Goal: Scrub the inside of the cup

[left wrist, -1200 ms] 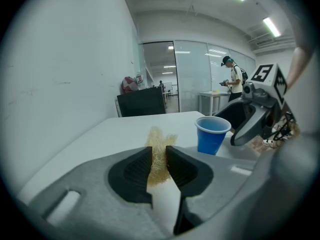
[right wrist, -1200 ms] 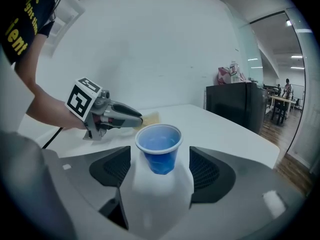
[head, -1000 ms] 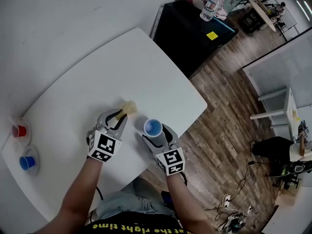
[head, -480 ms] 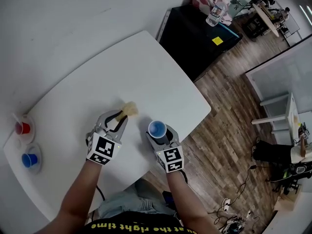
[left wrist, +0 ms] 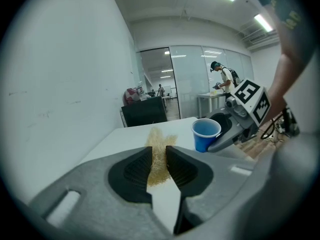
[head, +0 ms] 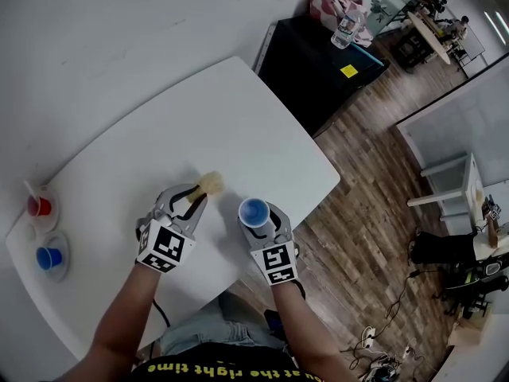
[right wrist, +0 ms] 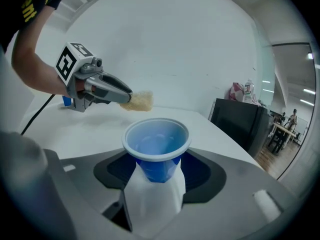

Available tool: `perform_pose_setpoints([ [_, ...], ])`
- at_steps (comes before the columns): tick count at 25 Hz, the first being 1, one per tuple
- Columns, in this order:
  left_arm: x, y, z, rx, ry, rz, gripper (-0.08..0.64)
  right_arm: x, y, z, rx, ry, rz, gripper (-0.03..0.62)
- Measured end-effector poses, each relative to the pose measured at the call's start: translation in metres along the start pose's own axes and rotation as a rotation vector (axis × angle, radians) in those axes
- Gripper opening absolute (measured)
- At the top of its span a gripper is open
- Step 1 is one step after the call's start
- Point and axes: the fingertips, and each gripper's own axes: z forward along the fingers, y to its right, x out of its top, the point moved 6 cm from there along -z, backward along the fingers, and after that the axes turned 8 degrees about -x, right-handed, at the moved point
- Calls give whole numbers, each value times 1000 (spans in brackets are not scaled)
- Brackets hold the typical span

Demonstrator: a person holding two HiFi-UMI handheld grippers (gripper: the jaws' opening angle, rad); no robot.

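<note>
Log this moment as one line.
left gripper: shut on tan scrubber | right gripper: jaws just closing, pads on blue cup | tan scrubber: outside blue cup | scrub: not started

The plastic cup (right wrist: 156, 144) looks smooth, the fibrous scrubber (left wrist: 159, 143) rough, the table (head: 199, 126) matt

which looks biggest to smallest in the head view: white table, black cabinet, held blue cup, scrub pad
1. white table
2. black cabinet
3. held blue cup and scrub pad: they look about alike in size, so not ranked against each other
</note>
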Motion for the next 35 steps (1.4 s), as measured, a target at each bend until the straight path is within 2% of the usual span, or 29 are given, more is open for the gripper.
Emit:
perform_pose_setpoints([
  [3, 6, 4, -9, 3, 5, 19, 87, 5, -2, -7, -2, 5, -42, 279],
  [13, 35, 32, -49, 7, 32, 88, 87, 28, -5, -34, -58, 54, -86, 278],
  [27, 64, 75, -88, -25, 49, 177, 86, 63, -19, -57, -141, 94, -264, 278],
  [35, 74, 92, -94, -36, 39, 230, 86, 77, -28, -67, -161, 100, -436, 277],
])
